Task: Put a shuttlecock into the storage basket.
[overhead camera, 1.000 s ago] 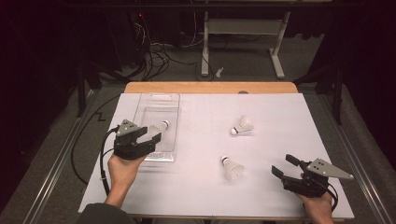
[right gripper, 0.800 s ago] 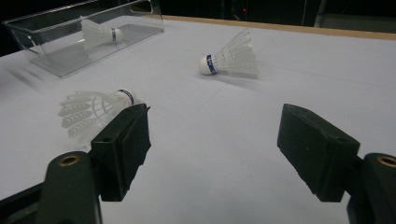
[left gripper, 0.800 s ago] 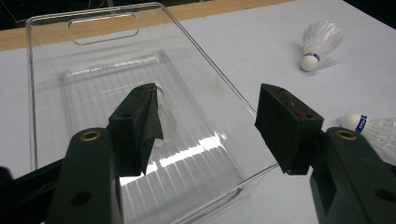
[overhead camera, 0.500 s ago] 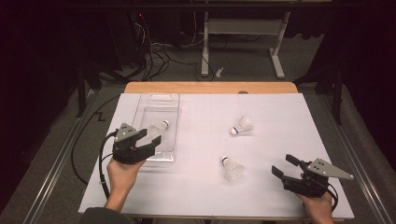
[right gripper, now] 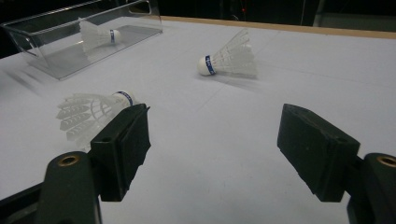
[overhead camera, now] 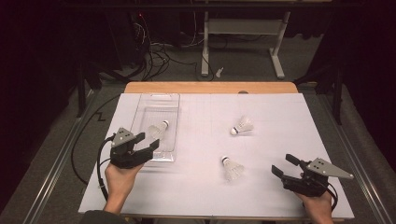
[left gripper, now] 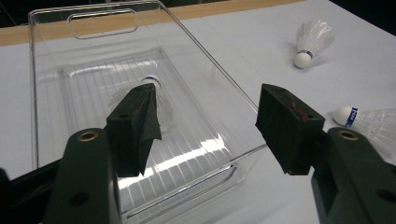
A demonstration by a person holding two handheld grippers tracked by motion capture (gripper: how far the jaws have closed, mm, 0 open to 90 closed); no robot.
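A clear plastic tray (overhead camera: 171, 100) lies on the left of the white table, with one white shuttlecock (overhead camera: 159, 129) on its floor. My left gripper (overhead camera: 145, 142) hovers at the tray's near end, open, nothing between its pads. In the left gripper view the tray wall (left gripper: 219, 70) runs ahead, and the left pad partly covers the shuttlecock (left gripper: 154, 84). Two more shuttlecocks lie on the table, one far right of the tray (overhead camera: 243, 126) and one nearer (overhead camera: 232, 169). My right gripper (overhead camera: 285, 165) stands open at the front right, the near shuttlecock (right gripper: 88, 114) just beyond its left pad.
The table (overhead camera: 280, 116) has a white cover and a wooden strip along its far edge. Black cables trail from both grippers. Beyond the table are a dark floor, loose cables and a white desk frame (overhead camera: 240, 28).
My left gripper has drawn back slightly toward the tray's near end. The right gripper and all three shuttlecocks have stayed put.
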